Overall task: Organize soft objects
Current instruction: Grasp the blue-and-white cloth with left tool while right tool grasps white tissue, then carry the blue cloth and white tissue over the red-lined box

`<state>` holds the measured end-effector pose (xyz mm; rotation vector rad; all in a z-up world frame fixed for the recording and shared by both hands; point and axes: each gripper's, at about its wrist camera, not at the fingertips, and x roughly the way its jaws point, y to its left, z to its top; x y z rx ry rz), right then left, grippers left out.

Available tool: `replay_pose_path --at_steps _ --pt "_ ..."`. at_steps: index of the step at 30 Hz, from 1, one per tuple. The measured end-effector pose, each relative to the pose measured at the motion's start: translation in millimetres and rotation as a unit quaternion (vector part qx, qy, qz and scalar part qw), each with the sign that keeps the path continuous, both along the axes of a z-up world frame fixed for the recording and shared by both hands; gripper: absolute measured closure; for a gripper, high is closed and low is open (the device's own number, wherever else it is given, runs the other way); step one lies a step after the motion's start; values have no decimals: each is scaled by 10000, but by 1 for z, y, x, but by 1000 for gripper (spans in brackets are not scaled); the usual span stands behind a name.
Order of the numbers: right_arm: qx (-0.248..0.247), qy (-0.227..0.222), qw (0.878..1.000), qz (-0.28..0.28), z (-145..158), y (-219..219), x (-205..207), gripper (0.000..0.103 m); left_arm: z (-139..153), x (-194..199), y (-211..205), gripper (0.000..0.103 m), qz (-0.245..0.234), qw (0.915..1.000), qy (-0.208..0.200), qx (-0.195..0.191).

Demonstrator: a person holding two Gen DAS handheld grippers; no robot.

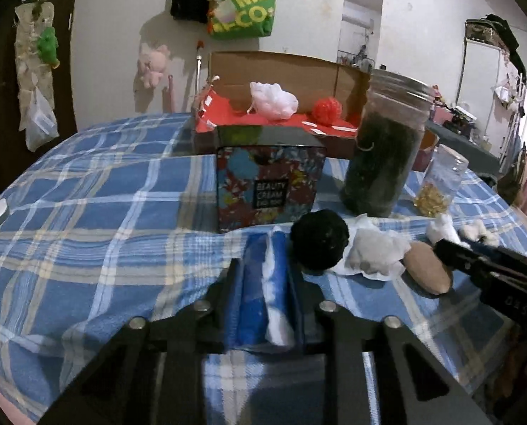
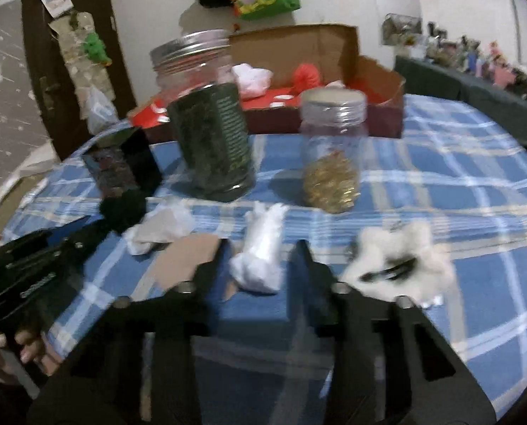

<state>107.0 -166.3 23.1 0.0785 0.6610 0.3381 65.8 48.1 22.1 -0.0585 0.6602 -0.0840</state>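
Note:
My left gripper [image 1: 263, 265] is shut on a fold of the blue plaid bed cover [image 1: 263, 304]. Just right of it lie a black pompom [image 1: 319, 244], a white pouch [image 1: 373, 253] and a tan pad [image 1: 428, 267]. My right gripper [image 2: 261, 251] is open around a crumpled white soft piece [image 2: 259, 258] on the cover. A fluffy white piece with a black clip [image 2: 397, 262] lies to its right. The cardboard box [image 1: 281, 67] at the back holds a white puff [image 1: 274, 97] and a red ball [image 1: 327, 111].
A patterned tin [image 1: 268, 187], a tall dark-filled jar [image 1: 383, 148] and a small jar with gold pieces [image 2: 332, 152] stand between the grippers and the box. Bags and plush toys hang on the wall behind. A dark shelf of items runs along the right.

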Motion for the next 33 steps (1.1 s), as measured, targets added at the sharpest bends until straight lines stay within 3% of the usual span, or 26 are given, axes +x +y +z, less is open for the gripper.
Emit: replay_pose_path --at_steps 10,18,33 --pt "-14 -245 9997 16 11 -1 -10 84 25 -11 -8 78 -123 9989 -447 -49" --pt "7 -261 9996 52 14 1 -11 84 28 -12 -19 78 -359 9981 -485 -82" --pt "-39 -265 9996 -55 17 -10 -13 84 28 -11 -9 78 -226 9989 -402 -66"
